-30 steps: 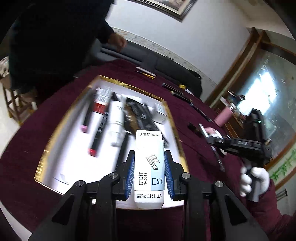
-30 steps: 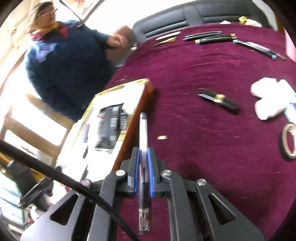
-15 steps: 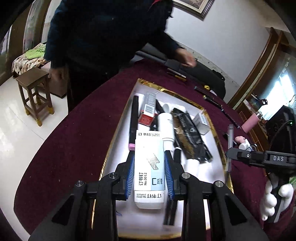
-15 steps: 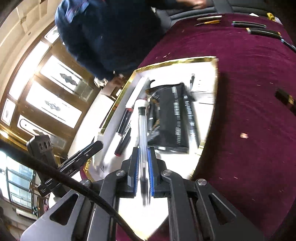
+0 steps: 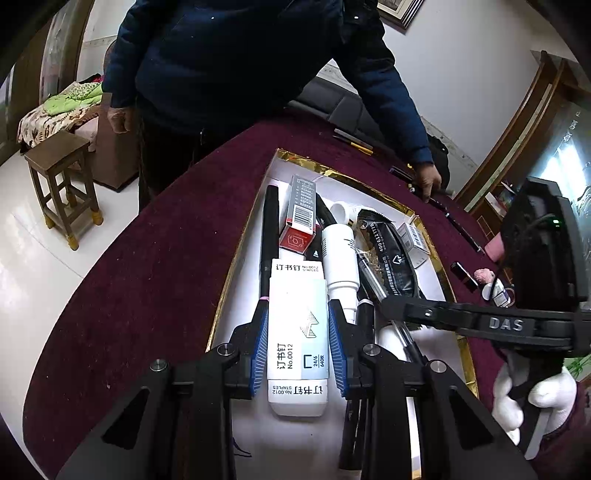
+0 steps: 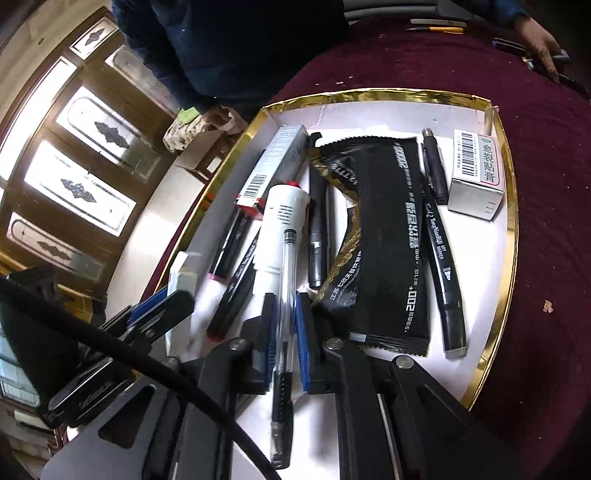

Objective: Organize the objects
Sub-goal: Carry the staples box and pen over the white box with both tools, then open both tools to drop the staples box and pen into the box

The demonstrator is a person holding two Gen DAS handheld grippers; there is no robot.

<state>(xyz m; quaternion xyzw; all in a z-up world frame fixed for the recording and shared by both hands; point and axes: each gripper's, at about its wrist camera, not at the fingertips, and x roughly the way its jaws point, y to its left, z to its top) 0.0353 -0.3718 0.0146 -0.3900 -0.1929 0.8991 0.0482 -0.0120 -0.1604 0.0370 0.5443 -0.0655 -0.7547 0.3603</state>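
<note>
My left gripper (image 5: 297,332) is shut on a white staples box (image 5: 297,332) and holds it over the near left part of a white, gold-rimmed tray (image 5: 236,251). My right gripper (image 6: 286,314) holds a clear ballpoint pen (image 6: 285,295) between its blue pads, low over the tray (image 6: 511,206); its jaws look slightly parted around the pen. The right gripper also shows in the left wrist view (image 5: 413,314), reaching over the tray from the right. The tray holds a white bottle (image 6: 282,221), a black packet (image 6: 384,243), markers and small boxes.
The tray lies on a dark red tablecloth (image 5: 147,280). A person in a dark blue jacket (image 5: 240,62) stands at the far side, hand (image 5: 428,181) on pens there. More pens (image 6: 436,26) lie at the far table edge. A wooden stool (image 5: 62,177) stands left.
Both grippers have moved over the tray. The right gripper came from the bare cloth to above the tray's items with the pen. The person has moved along the far side.
</note>
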